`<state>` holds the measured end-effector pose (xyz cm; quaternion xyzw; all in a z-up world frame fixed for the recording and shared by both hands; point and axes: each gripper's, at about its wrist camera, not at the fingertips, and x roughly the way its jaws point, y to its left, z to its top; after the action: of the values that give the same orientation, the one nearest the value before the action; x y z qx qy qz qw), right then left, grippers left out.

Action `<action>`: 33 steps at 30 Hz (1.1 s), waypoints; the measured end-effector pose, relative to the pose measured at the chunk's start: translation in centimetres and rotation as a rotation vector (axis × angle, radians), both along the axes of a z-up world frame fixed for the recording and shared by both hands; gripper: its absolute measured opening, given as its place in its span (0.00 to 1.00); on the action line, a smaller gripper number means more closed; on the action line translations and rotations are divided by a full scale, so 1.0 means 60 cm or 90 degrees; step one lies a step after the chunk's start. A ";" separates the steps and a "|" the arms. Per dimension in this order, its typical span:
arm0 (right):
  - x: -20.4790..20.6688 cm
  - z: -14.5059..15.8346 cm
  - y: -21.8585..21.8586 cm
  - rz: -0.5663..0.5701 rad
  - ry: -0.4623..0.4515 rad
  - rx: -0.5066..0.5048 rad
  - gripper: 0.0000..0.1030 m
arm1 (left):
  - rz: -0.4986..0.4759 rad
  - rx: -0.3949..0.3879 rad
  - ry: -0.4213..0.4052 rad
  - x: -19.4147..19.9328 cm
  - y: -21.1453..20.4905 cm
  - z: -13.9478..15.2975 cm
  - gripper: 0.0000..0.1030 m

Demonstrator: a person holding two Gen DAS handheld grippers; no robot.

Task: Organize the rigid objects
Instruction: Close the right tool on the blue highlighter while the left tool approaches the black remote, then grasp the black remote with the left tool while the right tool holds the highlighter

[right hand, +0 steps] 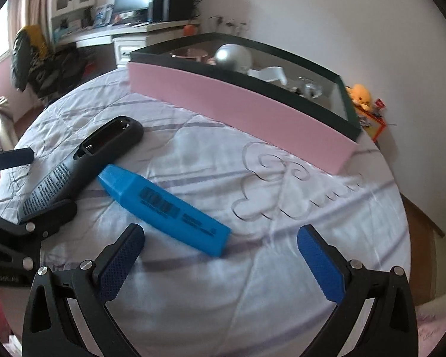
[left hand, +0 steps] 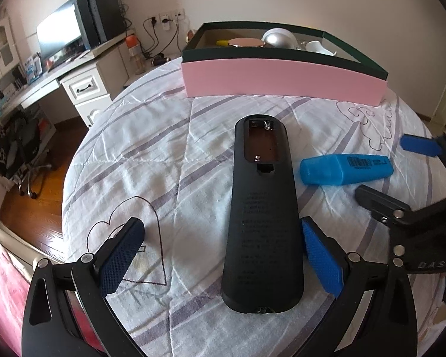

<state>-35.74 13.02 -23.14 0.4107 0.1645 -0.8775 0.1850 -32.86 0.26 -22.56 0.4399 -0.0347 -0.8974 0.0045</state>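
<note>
Hovering left tool [left hand: 223, 255]: spread wide, black remote [left hand: 261, 208] between its fingers.
Right tool [right hand: 220, 261]: released, blue highlighter [right hand: 163, 208] just ahead.
Pink box [left hand: 282, 80]: beyond both, on bed.

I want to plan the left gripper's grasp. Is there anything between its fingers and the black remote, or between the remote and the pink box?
Nothing visible. The left gripper is open with the black remote already between its fingers. Only bare quilt lies between the remote and the pink box. The blue highlighter lies off to the remote's right, outside that path.

"DAS" on right tool [left hand: 425, 208]
</note>
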 end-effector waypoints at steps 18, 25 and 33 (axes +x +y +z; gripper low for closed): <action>-0.006 0.002 0.045 -0.101 -0.052 -0.166 0.23 | -0.033 0.008 0.007 -0.002 0.000 -0.002 1.00; 0.033 0.002 0.056 -0.153 -0.057 -0.190 0.25 | -0.043 0.004 0.009 -0.006 0.005 -0.003 1.00; -0.009 0.004 0.042 -0.141 -0.053 -0.145 0.43 | -0.053 0.009 0.013 -0.005 0.006 -0.003 1.00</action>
<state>-36.29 15.57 -22.89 0.4389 0.0102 -0.8877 0.1391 -33.19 0.62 -22.75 0.4288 -0.0464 -0.9015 -0.0361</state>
